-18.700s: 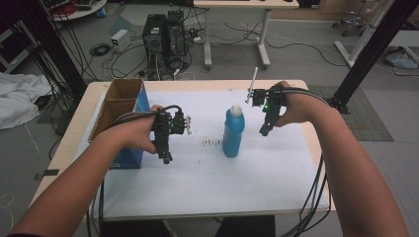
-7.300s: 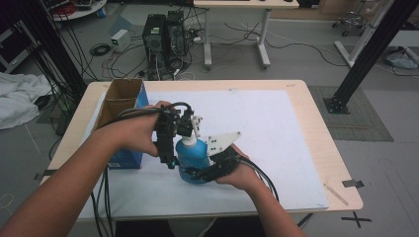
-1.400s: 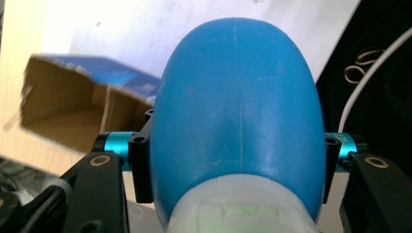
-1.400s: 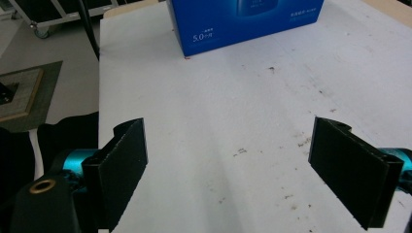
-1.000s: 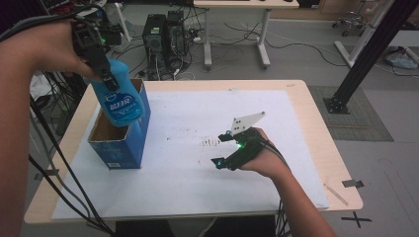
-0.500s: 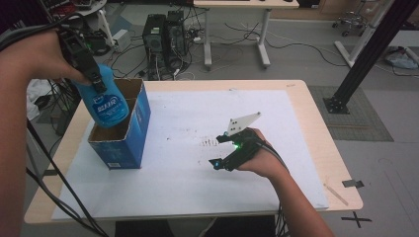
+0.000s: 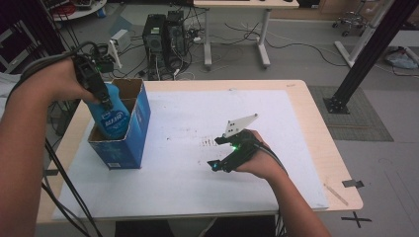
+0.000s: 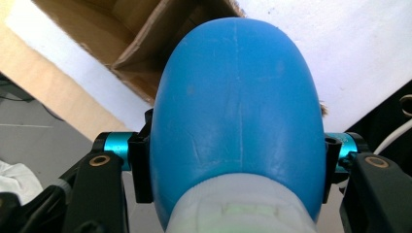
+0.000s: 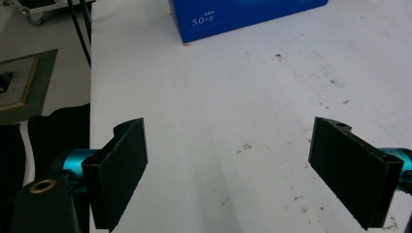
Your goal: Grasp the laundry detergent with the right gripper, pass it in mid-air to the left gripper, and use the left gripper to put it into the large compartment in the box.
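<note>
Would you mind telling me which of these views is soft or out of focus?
Left gripper view: the blue bottle sits very close and looks soft. Right gripper view: jaws crisp, blue box readable. High view: evenly lit, mildly soft.

High view: fixed cam above the person's side, facing fwd and down, far enough back to take in the whole white-covered wooden tabletop (image 7: 197,123) plus floor behind. Left gripper view: cam rides the left claw (image 8: 235,170), looks along its jaws, v. close to the blue plastic bottle (image 8: 235,121), w/ the open brown-lined blue cardboard box (image 8: 145,43) below. Right gripper view: cam on the right claw (image 9: 228,165), low over the tabletop, facing across the white sheet toward the box's blue side (image 9: 243,14). All three views share the box; high and left views share the bottle.
</note>
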Demonstrator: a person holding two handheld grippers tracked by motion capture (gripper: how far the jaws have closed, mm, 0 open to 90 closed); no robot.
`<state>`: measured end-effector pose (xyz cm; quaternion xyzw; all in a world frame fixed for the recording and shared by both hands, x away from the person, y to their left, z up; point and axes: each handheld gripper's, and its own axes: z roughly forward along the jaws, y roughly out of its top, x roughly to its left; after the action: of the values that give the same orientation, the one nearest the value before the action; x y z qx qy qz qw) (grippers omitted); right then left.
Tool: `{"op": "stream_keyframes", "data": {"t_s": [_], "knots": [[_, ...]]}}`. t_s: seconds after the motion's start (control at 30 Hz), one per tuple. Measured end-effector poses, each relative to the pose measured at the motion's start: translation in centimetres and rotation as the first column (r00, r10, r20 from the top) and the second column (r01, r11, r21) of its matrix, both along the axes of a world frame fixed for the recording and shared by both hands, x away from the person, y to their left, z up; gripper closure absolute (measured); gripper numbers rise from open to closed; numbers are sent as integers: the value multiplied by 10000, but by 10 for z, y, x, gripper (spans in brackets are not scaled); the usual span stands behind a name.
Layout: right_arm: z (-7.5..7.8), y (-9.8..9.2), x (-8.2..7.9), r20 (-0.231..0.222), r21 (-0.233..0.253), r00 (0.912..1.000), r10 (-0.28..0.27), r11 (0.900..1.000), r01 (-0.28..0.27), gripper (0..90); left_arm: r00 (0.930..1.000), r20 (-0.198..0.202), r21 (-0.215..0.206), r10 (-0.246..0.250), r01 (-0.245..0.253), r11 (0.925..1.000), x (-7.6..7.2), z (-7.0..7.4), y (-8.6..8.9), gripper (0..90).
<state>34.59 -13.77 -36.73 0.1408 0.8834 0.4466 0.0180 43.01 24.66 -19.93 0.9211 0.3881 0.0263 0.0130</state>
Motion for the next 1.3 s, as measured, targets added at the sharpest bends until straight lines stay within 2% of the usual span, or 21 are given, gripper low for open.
{"op": "stream_keyframes", "data": {"t_s": [0.1,0.13,0.17,0.37,0.6,0.73,1.0,1.3], "knots": [[0,1,-1,-20,-3,10000,-20,10000,20,133,9999,-41,93,-104,104,9999,1,-13,1,384],[0,1,-1,-20,-3,10000,-20,10000,20,133,9999,-41,93,-104,104,9999,1,-13,1,384],[0,1,-1,-31,-2,10000,-30,10000,30,133,9997,-31,82,-238,238,9997,1,-23,1,384],[-1,3,-1,-19,-21,10000,-22,10000,22,133,9971,0,178,-764,764,9969,1,-46,-1,384],[-1,5,-3,-30,-56,10000,11,10000,-11,133,9966,-248,183,-783,787,9967,3,-71,-4,384],[-1,6,-4,-48,-97,10000,40,9999,-40,133,9949,-273,222,-974,980,9949,2,-83,-4,384],[-3,8,-5,-17,-163,10000,52,9999,-52,133,9914,-295,272,-1277,1286,9913,1,-97,-3,384],[-5,12,-5,-25,-235,10000,54,9997,-55,134,9910,-134,83,-1330,1331,9911,1,-99,-3,383]]}}
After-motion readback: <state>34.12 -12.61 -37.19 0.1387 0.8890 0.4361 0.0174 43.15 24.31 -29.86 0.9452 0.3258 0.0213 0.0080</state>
